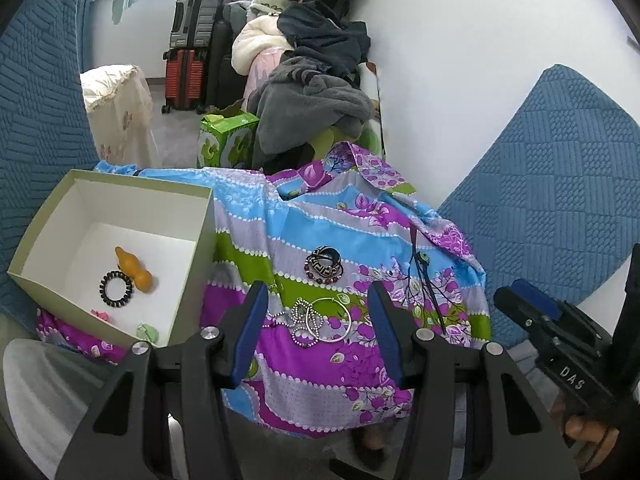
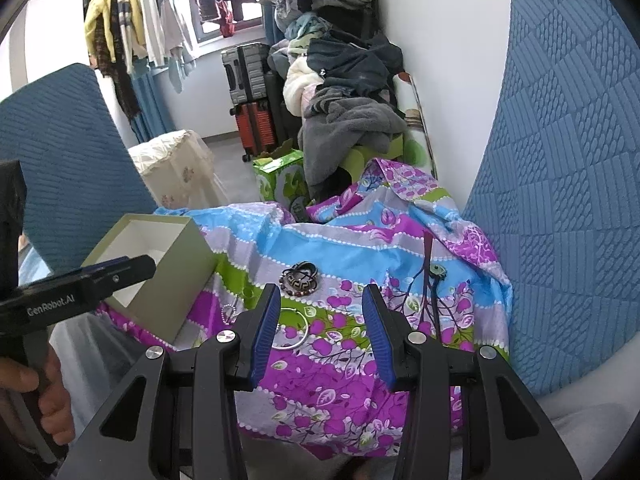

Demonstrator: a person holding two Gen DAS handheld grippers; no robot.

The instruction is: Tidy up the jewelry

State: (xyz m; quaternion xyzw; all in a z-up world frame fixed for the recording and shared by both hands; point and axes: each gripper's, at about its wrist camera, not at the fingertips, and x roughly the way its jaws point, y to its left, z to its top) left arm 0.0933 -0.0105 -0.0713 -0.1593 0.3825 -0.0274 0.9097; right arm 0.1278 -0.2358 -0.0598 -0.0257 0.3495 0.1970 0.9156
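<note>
On floral cloth [image 1: 320, 208], silver bangle [image 1: 334, 320], beaded chain [image 1: 300, 318]

both black grippers carry ribbed blue pads [image 2: 267, 330], silver screws [image 1: 209, 333] and white lettering [image 1: 573, 378].

two wrist views, side by side, both angled down onto a patterned cloth [image 1: 312, 240].
left view sits close above the open box [image 1: 112, 248]; right view stands just to its right; both share the cloth, box, bangles [image 2: 300, 276] and far suitcases [image 2: 248, 92].
</note>
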